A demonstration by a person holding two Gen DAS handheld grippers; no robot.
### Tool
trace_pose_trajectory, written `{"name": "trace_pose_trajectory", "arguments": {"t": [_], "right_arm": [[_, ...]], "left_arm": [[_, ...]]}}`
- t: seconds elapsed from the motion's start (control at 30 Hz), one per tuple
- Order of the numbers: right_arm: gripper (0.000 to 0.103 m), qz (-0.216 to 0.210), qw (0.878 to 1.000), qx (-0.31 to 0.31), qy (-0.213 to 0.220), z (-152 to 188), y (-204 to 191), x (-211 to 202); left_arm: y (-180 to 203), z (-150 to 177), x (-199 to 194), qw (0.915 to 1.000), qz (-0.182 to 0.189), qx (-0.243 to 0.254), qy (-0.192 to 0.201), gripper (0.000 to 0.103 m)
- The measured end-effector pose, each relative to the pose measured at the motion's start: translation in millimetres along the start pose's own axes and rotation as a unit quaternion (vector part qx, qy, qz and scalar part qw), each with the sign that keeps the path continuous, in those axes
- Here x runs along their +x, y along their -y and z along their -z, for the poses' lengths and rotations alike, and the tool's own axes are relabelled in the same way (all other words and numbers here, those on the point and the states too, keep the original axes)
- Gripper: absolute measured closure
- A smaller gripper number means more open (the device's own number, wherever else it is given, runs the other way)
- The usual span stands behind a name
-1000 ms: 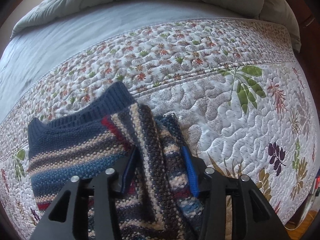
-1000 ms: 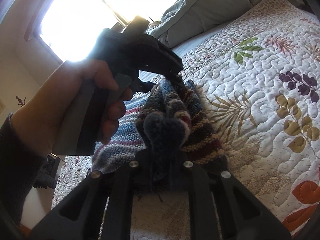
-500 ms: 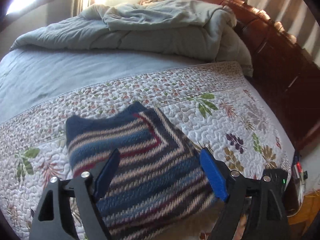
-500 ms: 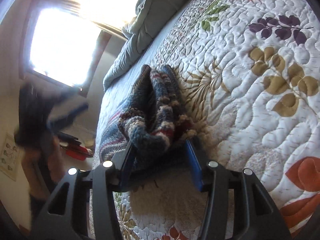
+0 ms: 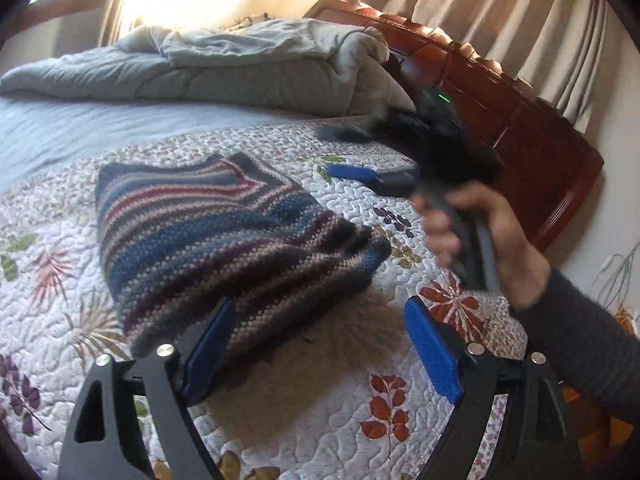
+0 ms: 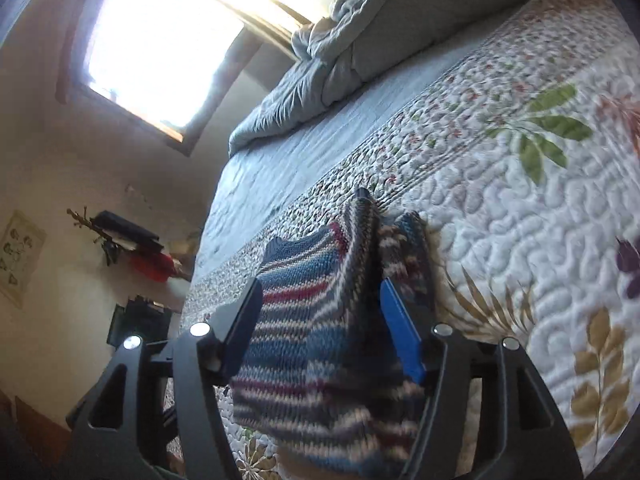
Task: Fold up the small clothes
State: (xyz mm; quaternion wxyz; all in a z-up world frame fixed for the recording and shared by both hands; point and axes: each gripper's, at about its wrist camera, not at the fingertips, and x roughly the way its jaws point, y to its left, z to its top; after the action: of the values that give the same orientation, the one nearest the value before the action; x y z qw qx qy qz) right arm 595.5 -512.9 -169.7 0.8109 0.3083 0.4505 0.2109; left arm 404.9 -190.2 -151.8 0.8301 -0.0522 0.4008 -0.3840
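A folded striped knit sweater [image 5: 224, 236] in blue, red and cream lies on the floral quilt [image 5: 400, 400]. My left gripper [image 5: 320, 356] is open and raised off the bed, its left finger over the sweater's near edge. My right gripper [image 5: 360, 152] shows in the left wrist view, held by a hand beyond the sweater's right side, blue pads apart. In the right wrist view the right gripper [image 6: 320, 332] is open with the sweater [image 6: 316, 360] lying between and below its fingers.
A rumpled grey duvet [image 5: 248, 68] is heaped at the head of the bed on a blue sheet [image 5: 80, 128]. A wooden headboard [image 5: 500, 120] and curtains stand on the right. A bright window [image 6: 160, 40] and a wall shelf [image 6: 124, 236] show in the right wrist view.
Both grippers have let go of the sweater and opened. The left gripper has pulled back and up. The right gripper has lifted away to the sweater's right side.
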Motion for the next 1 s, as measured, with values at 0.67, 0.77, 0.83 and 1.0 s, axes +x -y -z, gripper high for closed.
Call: {"name": "trace_pose_trajectory", "arguments": {"t": [0.67,0.77,0.83,1.0], "right_arm": [[0.091,0.148,0.989,-0.015,-0.018,-11.8,33.1,33.9],[0.046,0.079,0.997,0.008,-0.024,-4.8,30.5,19.6],[0.040,0.088,0.996,-0.001,-0.014,1.1,27.4,4.8],[0.040,0.051,0.997,0.025,-0.047,18.8,25.6,2.9]], "left_arm": [[-45.8,13.8,-11.7,0.9940,0.046,-0.098,0.016,0.017],[-48.5,11.3,-13.5,0.9940,0.042,-0.099,0.020,0.017],[-51.4,9.3,-16.8,0.9930,0.047,-0.104,0.031,0.017],[-66.4,-4.6,-19.1,0.9846,0.077,-0.145,0.059,0.017]]}}
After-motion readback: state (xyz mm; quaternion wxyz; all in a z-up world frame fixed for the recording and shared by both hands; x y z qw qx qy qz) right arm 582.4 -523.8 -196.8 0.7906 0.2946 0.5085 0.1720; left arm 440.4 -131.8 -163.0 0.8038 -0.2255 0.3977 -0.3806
